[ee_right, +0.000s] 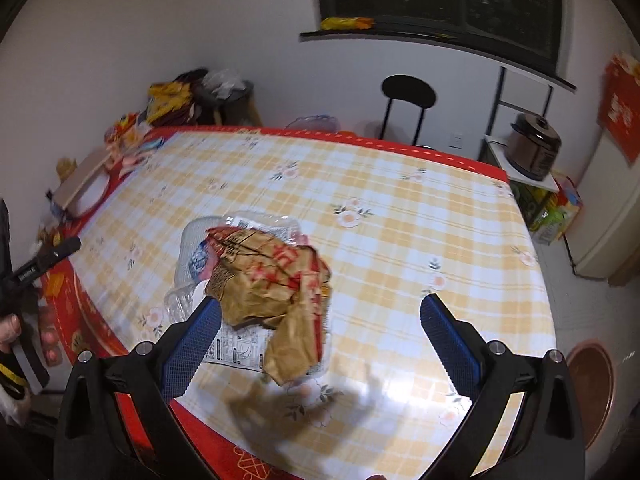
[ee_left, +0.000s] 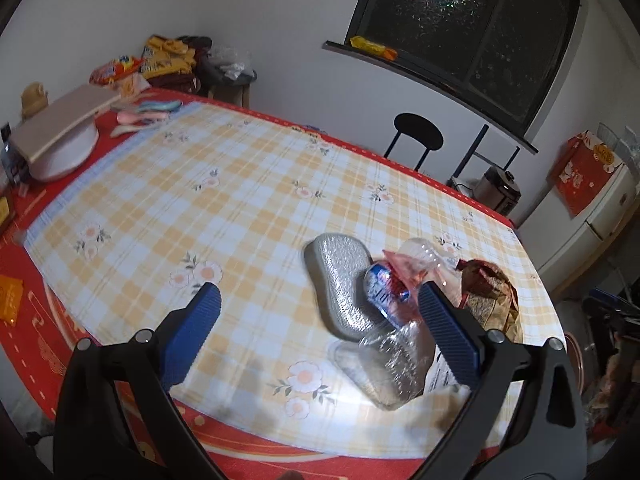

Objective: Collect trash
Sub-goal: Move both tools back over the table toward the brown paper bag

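both the left gripper [ee_left: 320, 312] and right gripper [ee_right: 320, 312] hang with jaws wide apart, empty, over the crumpled brown paper bag [ee_right: 276, 280] and clear plastic wrappers [ee_left: 392, 360] on the yellow checked bench [ee_left: 240, 200].

The worktop [ee_left: 224, 184] wears a yellow checked flowered cloth [ee_left: 248, 216] over a red one. Just ahead of the left tool [ee_left: 320, 300], toward its right finger, lies a heap: a silvery sponge pad [ee_left: 340, 276], crumpled clear plastic [ee_left: 394, 364], a blue-and-white wrapper [ee_left: 382, 286] and a brown paper bag [ee_right: 276, 284]. Far ahead to its left sit a white basin [ee_left: 66, 156] under a board [ee_left: 60, 120], and pastel spoons [ee_left: 150, 112].
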